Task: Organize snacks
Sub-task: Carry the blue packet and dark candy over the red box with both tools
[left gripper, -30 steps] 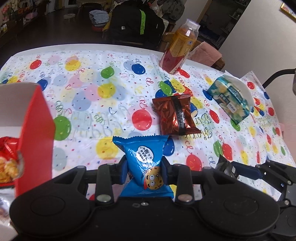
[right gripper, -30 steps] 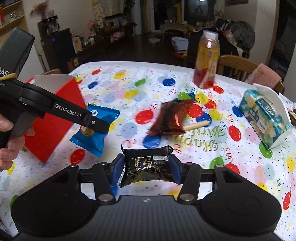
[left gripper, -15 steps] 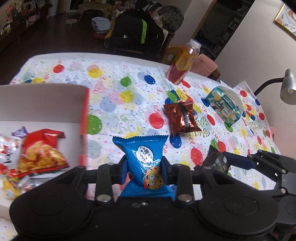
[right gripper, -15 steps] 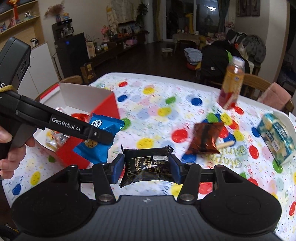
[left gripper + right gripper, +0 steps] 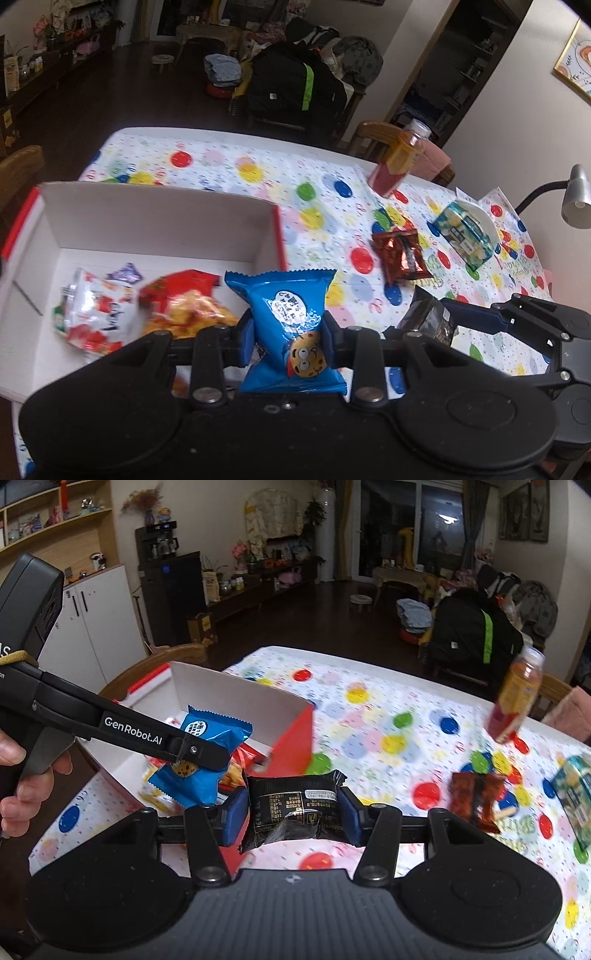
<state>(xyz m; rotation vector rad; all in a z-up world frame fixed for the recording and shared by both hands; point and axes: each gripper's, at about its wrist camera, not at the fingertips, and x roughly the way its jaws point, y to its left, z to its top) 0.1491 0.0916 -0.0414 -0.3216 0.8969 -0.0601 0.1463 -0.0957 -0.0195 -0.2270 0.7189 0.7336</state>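
Now, in the left wrist view, the left gripper pinches a blue cookie pack tight between its fingers. The pack hangs over the near right corner of the red box. Inside the box, at about 9 o'clock from the pack, lie a white and red bag and an orange chips bag. So some snacks are put away. At 2 o'clock on the table, a shiny red pack and a green and blue pack wait, with a juice bottle farther back. The right gripper shows at 3 o'clock.

In the right wrist view, the right gripper's fingers squeeze a black pack from both sides. It floats just outside the box's red wall, which sits at 11 o'clock. The blue cookie pack is above the open box, held by the left gripper.

I think both held packs only need dropping in. Then the two packs on the table are left.
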